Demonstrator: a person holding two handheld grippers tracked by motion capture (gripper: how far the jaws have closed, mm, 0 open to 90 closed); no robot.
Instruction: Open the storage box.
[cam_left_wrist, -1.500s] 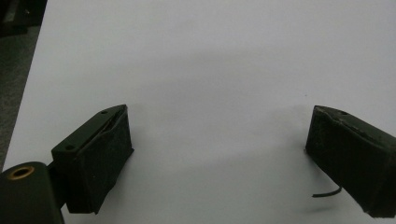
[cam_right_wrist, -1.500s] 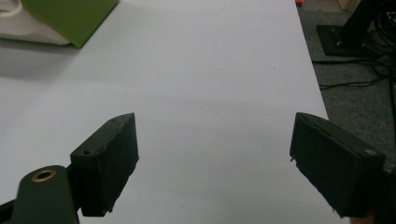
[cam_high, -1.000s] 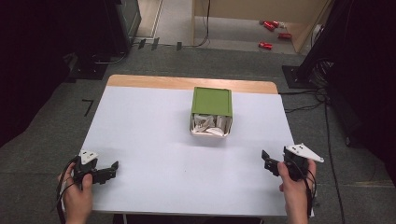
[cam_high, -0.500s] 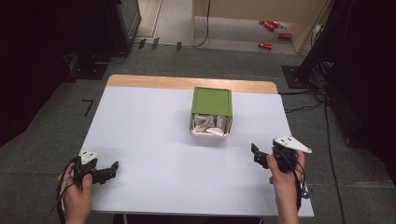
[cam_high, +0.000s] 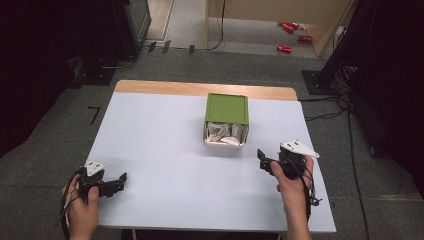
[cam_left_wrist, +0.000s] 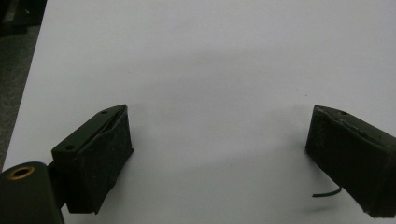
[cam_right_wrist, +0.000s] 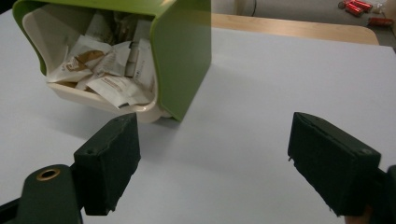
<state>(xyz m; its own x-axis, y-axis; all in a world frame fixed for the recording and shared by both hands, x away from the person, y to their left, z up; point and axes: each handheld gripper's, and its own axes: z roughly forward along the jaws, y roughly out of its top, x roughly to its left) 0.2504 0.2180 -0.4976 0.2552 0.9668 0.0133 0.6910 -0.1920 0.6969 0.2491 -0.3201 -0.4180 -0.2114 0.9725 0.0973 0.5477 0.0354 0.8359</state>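
Note:
A green box lies tipped on its side on the white table, its cream-lined mouth facing the person and stuffed with paper packets. The right gripper hovers just right of and nearer than the box, jaws wide apart with nothing between them. From the right gripper view the green box and its packets lie ahead at upper left of the right gripper. At the table's near left corner the left gripper is open. In its own view the left gripper spans bare white tabletop.
A bare wooden strip runs along the table's far edge. Beyond it on the floor lie red cans and cables. Dark equipment stands at the far left and right.
The right gripper has moved left and forward across the table toward the green box. The left gripper has stayed in place.

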